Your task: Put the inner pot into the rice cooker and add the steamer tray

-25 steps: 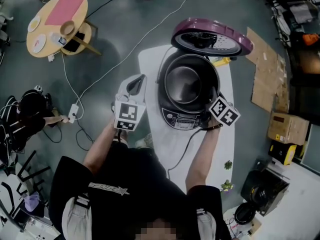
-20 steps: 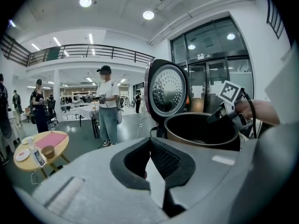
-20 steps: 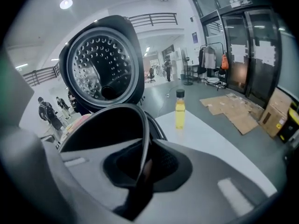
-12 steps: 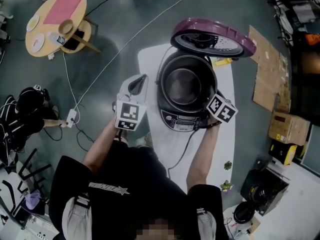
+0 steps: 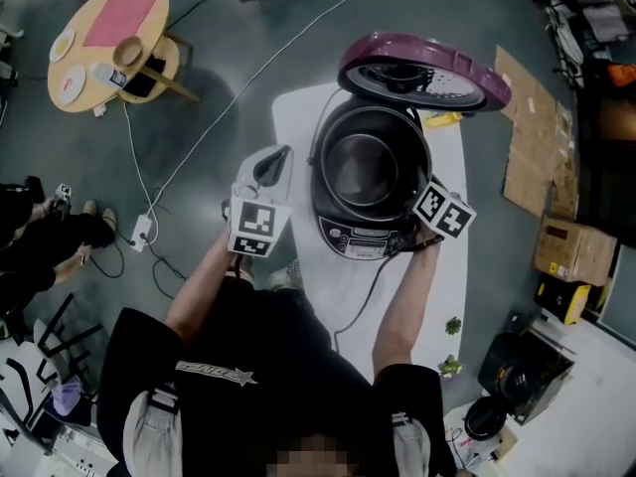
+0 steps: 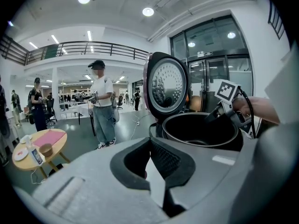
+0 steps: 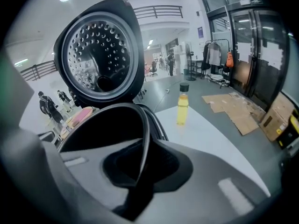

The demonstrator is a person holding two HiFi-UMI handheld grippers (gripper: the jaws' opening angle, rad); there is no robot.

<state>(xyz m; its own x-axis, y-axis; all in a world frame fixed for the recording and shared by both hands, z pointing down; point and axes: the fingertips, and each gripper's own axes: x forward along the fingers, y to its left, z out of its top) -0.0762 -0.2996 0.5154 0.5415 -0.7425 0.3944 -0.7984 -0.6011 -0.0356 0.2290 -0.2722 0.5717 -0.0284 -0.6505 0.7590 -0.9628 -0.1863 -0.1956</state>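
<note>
The rice cooker (image 5: pixel 370 235) stands on the white table (image 5: pixel 427 286) with its purple lid (image 5: pixel 422 73) swung up at the back. The dark inner pot (image 5: pixel 366 167) sits inside the cooker body. My right gripper (image 5: pixel 419 197) is at the pot's front right rim. In the right gripper view, the right gripper (image 7: pixel 140 171) is shut on the thin pot rim (image 7: pixel 145 125). My left gripper (image 5: pixel 275 165) hovers left of the cooker. Its jaws (image 6: pixel 156 171) stand slightly apart with only table showing between them. I see no steamer tray.
A yellow bottle (image 7: pixel 182 107) stands on the table behind the cooker. The cooker's cable (image 5: pixel 360 301) trails toward me. On the floor are a round wooden table (image 5: pixel 104 43) at far left, flat cardboard (image 5: pixel 532 157) at right and a white cord. A person (image 6: pixel 103 106) stands beyond.
Both grippers and the pot stay where they were. The dark-clad person at the left edge of the head view has shifted further out of view.
</note>
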